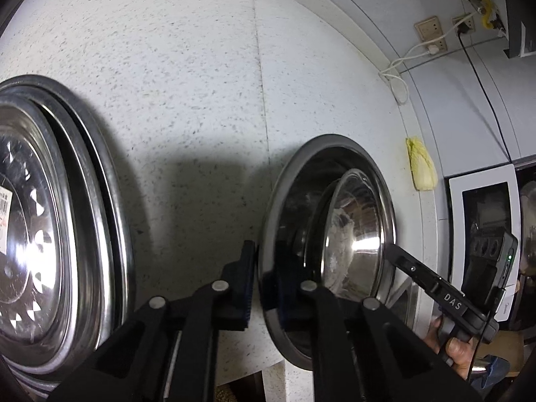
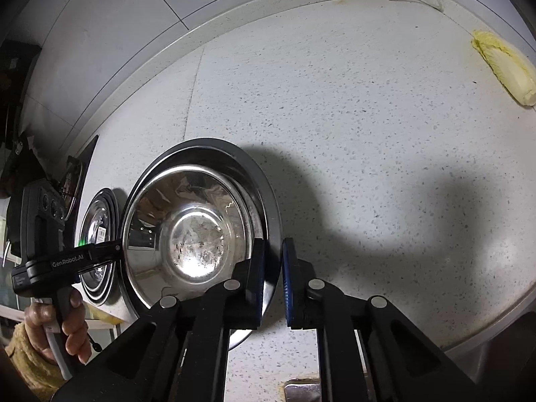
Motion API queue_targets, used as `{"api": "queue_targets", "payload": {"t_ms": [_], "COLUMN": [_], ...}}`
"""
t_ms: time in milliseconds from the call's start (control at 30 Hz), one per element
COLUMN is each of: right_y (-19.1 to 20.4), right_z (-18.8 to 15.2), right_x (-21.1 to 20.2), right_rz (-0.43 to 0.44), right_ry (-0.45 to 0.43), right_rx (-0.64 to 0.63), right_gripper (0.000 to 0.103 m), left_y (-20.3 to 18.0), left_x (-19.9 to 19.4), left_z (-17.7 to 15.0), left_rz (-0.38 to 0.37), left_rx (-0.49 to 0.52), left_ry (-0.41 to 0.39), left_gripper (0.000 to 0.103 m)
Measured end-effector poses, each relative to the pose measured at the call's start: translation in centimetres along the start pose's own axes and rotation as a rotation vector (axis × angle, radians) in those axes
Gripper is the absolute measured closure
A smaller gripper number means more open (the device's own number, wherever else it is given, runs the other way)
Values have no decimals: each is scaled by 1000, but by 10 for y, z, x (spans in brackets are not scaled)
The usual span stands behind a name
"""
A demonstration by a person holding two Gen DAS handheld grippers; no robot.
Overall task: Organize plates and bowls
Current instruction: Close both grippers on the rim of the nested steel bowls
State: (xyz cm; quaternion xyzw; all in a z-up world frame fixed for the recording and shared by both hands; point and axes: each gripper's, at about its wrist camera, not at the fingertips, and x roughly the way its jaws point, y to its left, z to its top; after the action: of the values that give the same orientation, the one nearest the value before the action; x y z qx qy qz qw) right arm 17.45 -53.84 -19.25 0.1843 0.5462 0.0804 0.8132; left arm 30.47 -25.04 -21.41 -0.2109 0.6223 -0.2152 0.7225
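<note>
A small steel bowl sits inside a larger steel bowl on the speckled white counter. My right gripper is shut on the large bowl's near right rim. My left gripper is shut on the same large bowl's opposite rim, with the small bowl inside. A stack of steel plates with a barcode label lies at the left; it also shows in the right wrist view, beyond the bowls.
A piece of yellow cabbage lies on the counter near the back wall; it also shows in the left wrist view. Wall sockets with cables are behind. A white appliance stands at the counter's end.
</note>
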Motion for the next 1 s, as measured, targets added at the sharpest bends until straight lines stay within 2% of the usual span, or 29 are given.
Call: {"api": "queue_targets", "payload": {"t_ms": [133, 433, 667, 1000], "right_y": [-2, 6, 7, 26], "right_z": [-1, 1, -1, 6], "right_x": [0, -5, -1, -12], "right_rz": [16, -27, -42, -18], "right_ry": [-4, -29, -21, -46], "right_rx": [22, 11, 21, 10], "right_gripper": [94, 95, 95, 94], "left_y": [-1, -11, -5, 8], "left_x": [0, -13, -13, -52], "left_z": [2, 6, 6, 8], "left_rz": [-3, -7, -23, -52], "left_rx": [7, 41, 23, 4], "left_ry": [4, -27, -15, -68], "left_gripper": [93, 95, 95, 95]}}
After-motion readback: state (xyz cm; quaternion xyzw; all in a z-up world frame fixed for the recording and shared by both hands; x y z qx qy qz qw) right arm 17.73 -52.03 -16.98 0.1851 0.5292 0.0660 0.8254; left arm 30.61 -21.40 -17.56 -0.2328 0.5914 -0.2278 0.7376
